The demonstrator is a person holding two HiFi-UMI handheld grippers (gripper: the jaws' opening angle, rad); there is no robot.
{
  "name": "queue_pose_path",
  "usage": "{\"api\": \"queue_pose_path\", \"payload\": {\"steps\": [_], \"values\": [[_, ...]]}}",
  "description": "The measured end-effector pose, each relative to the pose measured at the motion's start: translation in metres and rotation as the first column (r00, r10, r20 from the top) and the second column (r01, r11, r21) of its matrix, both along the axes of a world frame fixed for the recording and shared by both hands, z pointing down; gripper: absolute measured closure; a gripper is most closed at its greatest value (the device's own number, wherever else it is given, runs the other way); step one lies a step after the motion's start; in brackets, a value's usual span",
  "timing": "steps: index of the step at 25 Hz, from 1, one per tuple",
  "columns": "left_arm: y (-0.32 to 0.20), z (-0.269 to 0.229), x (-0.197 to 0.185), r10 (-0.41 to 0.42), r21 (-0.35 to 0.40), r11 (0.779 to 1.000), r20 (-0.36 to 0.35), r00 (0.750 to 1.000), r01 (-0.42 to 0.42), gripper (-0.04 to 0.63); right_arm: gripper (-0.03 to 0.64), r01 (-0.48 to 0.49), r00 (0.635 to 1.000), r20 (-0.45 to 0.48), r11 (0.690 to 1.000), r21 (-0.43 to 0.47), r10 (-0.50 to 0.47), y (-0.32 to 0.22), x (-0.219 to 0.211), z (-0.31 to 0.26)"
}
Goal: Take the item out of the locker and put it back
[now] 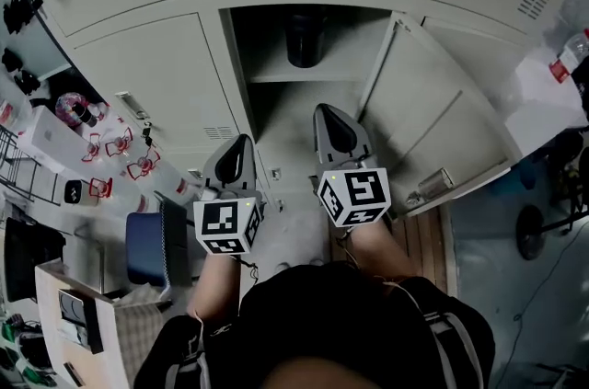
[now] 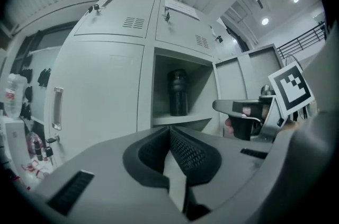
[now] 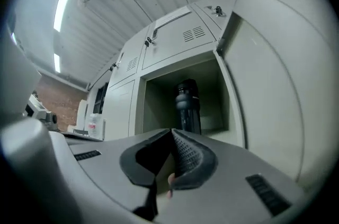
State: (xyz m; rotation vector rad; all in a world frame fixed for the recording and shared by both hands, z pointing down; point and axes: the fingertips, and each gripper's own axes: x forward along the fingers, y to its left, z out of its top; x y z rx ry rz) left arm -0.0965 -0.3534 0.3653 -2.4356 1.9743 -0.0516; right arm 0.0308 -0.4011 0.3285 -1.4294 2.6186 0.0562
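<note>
Left tool (image 1: pixel 241 143), right tool (image 1: pixel 333 116): jaws together, empty. Bottle (image 1: pixel 305 38) upright on locker shelf (image 1: pixel 276 75). Risk: advancing unopened likely topples bottle.

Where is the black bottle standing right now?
In the head view, the black bottle stands upright on the shelf inside the open locker, top centre, left of the swung-out door.

ahead of me a tall black bottle (image 1: pixel 305 38) stands upright on the upper shelf of the open locker (image 1: pixel 241 47), cap on top, touching nothing else. the pale grey door (image 1: pixel 433 125) hangs swung wide to my right.
</note>
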Motion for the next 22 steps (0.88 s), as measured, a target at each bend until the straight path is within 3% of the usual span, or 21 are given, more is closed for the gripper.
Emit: {"api": "queue_pose_path", "payload": {"steps": [8, 22], "values": [[0.001, 0.002, 0.017, 0.029, -0.001, 1.0, 0.0, 1.0, -0.029, 0.583, 0.604, -0.018, 1.0, -0.021, 0.999, -0.045, 0.017, 0.008, 0.011, 0.019], [0.008, -0.001, 0.011, 0.03, 0.01, 0.999, -0.002, 1.0, -0.03, 0.583, 0.604, -0.007, 1.0, -0.02, 0.998, -0.058, 0.006, 0.015, 0.003, 0.021]]}}
